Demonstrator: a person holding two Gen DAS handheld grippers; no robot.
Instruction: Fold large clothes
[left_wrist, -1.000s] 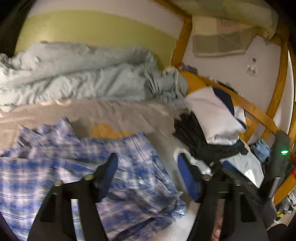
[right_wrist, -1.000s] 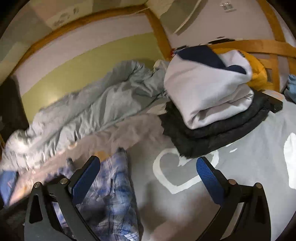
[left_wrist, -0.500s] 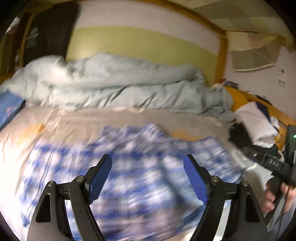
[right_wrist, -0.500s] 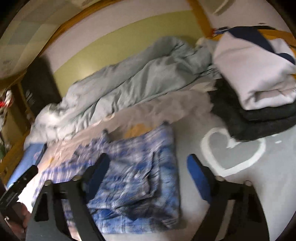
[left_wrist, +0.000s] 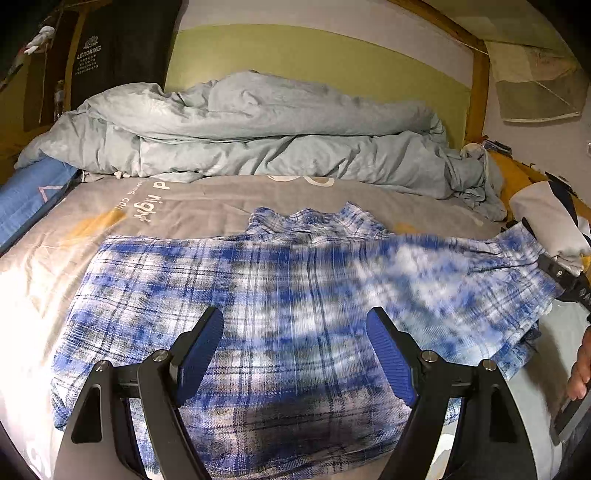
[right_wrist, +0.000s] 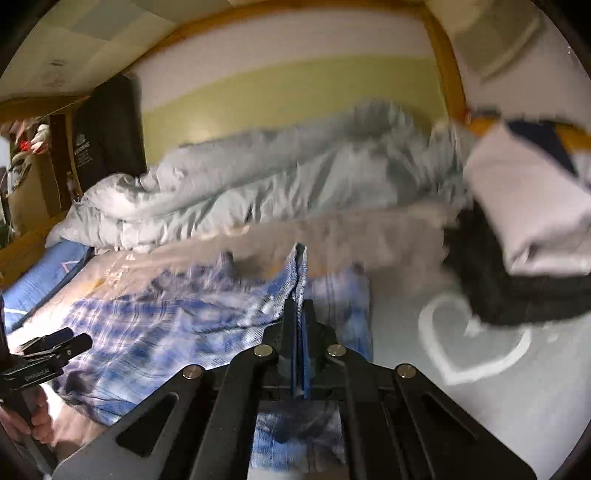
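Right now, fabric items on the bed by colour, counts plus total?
Blue plaid: 1, the plaid shirt, edge pinched in the right gripper.
Light blue-grey: 1, the duvet.
White: 1, the folded white garment.
Black: 1, the folded black garment beneath it.
Total: 4

Rumpled duvet (left_wrist: 280, 147), folded pile (right_wrist: 532, 221)
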